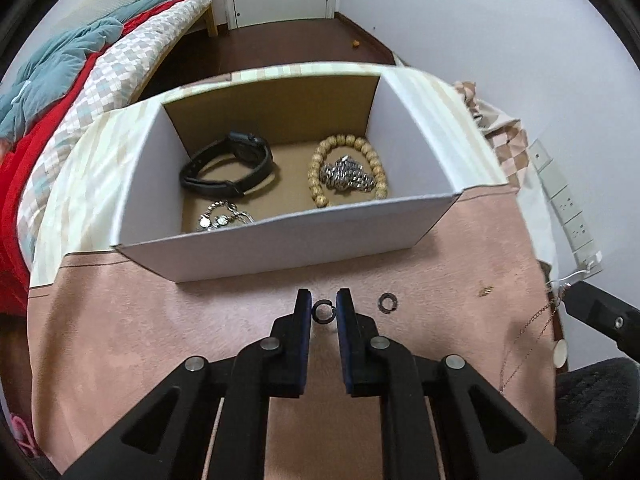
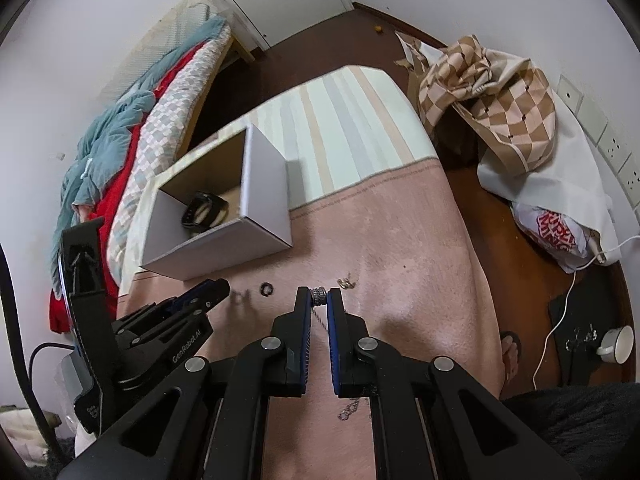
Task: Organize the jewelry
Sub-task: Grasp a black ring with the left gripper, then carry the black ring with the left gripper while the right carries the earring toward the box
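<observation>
Black little ring sits right between the left tool tips, which look pinched onto it, just in front of the box, while the right tool is clamped on a silver ring farther right of the box, so left's closer.

The left gripper is low, its two fingers close around a small ring. The right gripper is low too — it pinches a silver bead.
</observation>
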{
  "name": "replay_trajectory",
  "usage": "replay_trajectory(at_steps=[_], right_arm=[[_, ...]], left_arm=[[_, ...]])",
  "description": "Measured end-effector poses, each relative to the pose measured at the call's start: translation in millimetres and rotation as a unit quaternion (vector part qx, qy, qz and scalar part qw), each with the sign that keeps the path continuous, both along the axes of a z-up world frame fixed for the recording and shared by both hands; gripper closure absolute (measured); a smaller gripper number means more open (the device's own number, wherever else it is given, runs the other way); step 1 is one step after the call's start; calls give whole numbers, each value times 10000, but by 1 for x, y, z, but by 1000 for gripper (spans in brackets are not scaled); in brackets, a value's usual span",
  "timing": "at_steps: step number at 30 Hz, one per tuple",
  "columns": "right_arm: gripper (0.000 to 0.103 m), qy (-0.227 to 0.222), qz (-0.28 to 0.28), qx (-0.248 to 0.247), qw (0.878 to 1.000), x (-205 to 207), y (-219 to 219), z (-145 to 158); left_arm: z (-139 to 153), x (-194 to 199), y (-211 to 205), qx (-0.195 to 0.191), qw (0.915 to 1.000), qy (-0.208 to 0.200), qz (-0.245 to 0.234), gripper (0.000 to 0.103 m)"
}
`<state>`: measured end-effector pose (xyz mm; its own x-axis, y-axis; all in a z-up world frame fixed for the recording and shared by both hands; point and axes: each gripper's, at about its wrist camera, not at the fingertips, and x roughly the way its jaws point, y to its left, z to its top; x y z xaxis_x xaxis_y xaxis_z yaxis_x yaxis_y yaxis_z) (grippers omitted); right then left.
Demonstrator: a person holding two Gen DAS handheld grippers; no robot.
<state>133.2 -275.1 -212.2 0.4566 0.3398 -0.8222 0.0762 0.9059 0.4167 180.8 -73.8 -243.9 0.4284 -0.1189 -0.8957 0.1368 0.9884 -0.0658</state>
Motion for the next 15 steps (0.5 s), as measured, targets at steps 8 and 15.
replay_trajectory(at_steps=[8,15], right_arm=[[95,-591,337,162,9975,3,16,77],[95,-1331,722,4,9885,37,48,156]], left_arm=[[69,-8,31,-468,9984,-319,25,93],[125,12,56,-687,9953,-671,125,93]])
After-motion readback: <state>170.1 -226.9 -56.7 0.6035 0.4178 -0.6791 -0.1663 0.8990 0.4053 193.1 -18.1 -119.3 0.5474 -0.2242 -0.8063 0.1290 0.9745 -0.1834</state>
